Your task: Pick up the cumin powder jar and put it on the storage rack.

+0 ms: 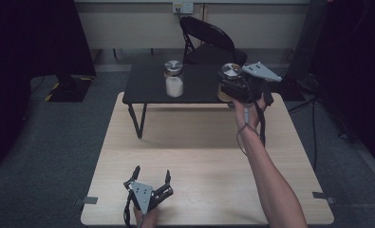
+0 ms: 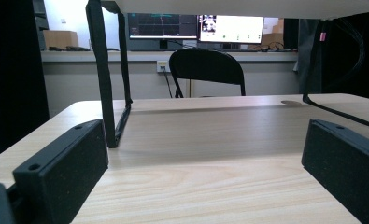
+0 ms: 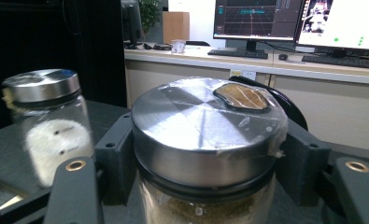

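The right gripper point(image 1: 232, 88) is clamped on a jar of brown grains point(image 3: 205, 154) at the right end of the black shelf point(image 1: 147, 88). A jar of white powder point(image 1: 174, 79) stands to its left, apart. The left gripper point(image 1: 153, 176) rests near the table's point(image 1: 199, 142) front edge, jaws apart, holding nothing.

Black left gripper point(image 1: 150, 179) and right gripper point(image 1: 232, 85) carry grey screwed plates; forearms apparently bare.
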`<act>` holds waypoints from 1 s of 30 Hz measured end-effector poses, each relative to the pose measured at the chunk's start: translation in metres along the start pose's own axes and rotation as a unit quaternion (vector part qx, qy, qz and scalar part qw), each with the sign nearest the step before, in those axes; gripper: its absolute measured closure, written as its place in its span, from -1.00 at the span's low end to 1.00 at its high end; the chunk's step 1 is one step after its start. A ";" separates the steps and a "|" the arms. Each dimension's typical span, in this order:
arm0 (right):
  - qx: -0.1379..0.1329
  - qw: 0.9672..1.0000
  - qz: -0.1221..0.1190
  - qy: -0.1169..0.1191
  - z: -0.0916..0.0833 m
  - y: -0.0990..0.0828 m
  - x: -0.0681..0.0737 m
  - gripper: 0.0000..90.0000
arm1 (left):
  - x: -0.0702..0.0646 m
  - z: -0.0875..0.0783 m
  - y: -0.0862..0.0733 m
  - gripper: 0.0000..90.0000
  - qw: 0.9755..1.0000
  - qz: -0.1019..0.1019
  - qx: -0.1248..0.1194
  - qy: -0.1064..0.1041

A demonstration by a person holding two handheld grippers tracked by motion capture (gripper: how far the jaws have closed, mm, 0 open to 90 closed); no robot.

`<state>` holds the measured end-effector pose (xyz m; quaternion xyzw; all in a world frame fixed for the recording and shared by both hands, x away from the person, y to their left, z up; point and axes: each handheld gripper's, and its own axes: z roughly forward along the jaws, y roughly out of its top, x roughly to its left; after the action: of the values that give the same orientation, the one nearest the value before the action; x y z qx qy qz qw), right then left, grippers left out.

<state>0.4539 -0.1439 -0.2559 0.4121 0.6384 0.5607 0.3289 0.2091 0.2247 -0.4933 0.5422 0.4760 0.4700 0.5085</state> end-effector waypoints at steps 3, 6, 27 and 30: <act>0.002 1.000 0.001 0.003 0.013 0.002 -0.001 -0.28 | 0.000 0.000 0.000 -1.00 1.000 0.000 0.000 0.000; 0.003 1.000 0.000 0.006 0.024 0.001 -0.002 -0.28 | 0.000 0.000 0.000 -1.00 1.000 0.000 0.000 0.000; -0.018 1.000 -0.004 0.012 0.047 -0.026 0.006 -0.28 | 0.000 0.000 0.000 -1.00 1.000 0.001 0.000 0.001; -0.019 1.000 -0.004 0.012 0.047 -0.026 0.006 -0.28 | 0.000 0.000 0.000 -1.00 1.000 0.001 0.000 0.000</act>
<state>0.4890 -0.1184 -0.2888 0.3967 0.6334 0.5762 0.3307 0.2087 0.2247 -0.4932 0.5424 0.4760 0.4704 0.5079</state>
